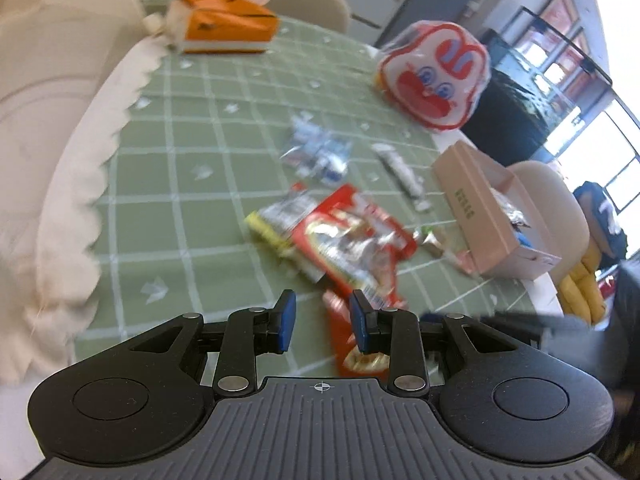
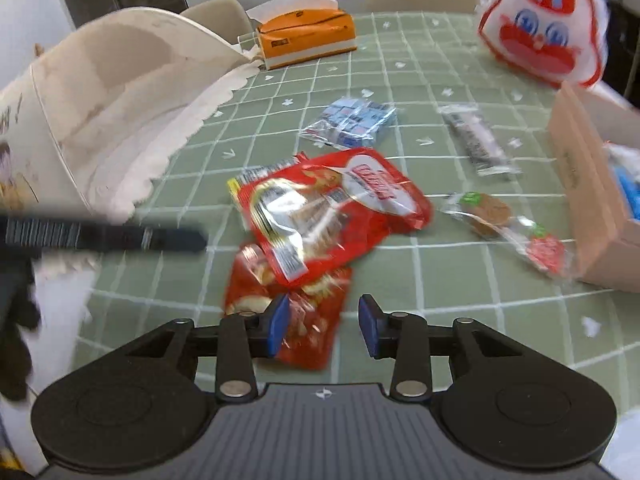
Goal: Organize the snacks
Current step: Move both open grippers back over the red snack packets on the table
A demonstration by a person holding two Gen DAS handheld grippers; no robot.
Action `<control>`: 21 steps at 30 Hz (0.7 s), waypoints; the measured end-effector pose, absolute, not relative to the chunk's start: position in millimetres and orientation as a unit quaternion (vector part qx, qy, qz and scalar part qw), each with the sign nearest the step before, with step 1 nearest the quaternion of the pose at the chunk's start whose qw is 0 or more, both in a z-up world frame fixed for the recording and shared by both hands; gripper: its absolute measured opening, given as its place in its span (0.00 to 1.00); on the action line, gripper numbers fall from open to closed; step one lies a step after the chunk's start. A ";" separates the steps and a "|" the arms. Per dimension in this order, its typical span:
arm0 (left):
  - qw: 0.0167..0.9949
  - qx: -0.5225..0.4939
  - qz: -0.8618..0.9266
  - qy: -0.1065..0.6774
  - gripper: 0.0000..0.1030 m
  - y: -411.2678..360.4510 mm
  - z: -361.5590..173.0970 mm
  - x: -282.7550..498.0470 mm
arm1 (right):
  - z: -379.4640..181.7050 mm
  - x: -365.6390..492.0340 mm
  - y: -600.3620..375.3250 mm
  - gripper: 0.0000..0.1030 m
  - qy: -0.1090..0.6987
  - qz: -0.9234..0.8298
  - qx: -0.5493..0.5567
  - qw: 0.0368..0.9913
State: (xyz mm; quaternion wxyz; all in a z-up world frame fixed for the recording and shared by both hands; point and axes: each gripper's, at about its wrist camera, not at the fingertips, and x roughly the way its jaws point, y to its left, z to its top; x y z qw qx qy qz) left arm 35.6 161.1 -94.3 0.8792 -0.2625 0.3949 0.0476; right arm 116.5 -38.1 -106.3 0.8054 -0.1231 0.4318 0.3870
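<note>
Green checked cloth covers the bench point(image 2: 460, 276), with pale chairs and cabinets behind; both views are motion-blurred. Left gripper point(image 1: 323, 322): fingers parted, empty, above the near end of the snack pile. Right gripper point(image 2: 323, 326): fingers parted, empty, over a small red snack bag point(image 2: 296, 300) that lies flat on the cloth. A large red snack bag point(image 2: 332, 208) lies partly on top of the small one and overlaps a yellow-edged packet point(image 2: 236, 184). Farther back lies a blue-and-white candy bag point(image 2: 352, 120); a grey wrapped bar point(image 2: 478, 140) lies to its right. A clear cookie packet point(image 2: 504, 224) lies just beside the pink cardboard box point(image 2: 584, 200), which holds some items. An orange tissue box point(image 2: 308, 38) and a red-and-white cartoon-face bag point(image 2: 544, 24) sit at the far side.
</note>
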 end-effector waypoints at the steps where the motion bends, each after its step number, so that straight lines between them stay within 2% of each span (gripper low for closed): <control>1: 0.878 -0.262 0.050 0.397 0.32 160.9 -93.2 41.7 | -106.3 112.3 -40.5 0.37 0.426 0.375 -0.138 0.812; 4: 0.878 -0.260 0.069 0.396 0.32 162.1 -91.8 56.8 | -106.3 107.2 -49.6 0.43 0.423 0.350 -0.143 0.823; 6: 0.881 -0.252 0.073 0.393 0.32 165.1 -91.4 67.5 | -103.5 108.2 -57.2 0.59 0.435 0.357 -0.103 0.820; 8: 0.884 -0.247 0.089 0.386 0.32 170.8 -90.0 77.4 | -102.2 106.3 -55.1 0.66 0.435 0.358 -0.077 0.823; 14: 0.877 -0.272 0.113 0.379 0.32 195.8 -96.4 102.8 | -114.2 92.0 -1.7 0.67 0.410 0.376 -0.144 0.819; 21: 0.882 -0.218 0.089 0.408 0.34 188.9 -116.3 122.2 | -117.3 90.0 -53.8 0.68 0.386 0.316 -0.171 0.850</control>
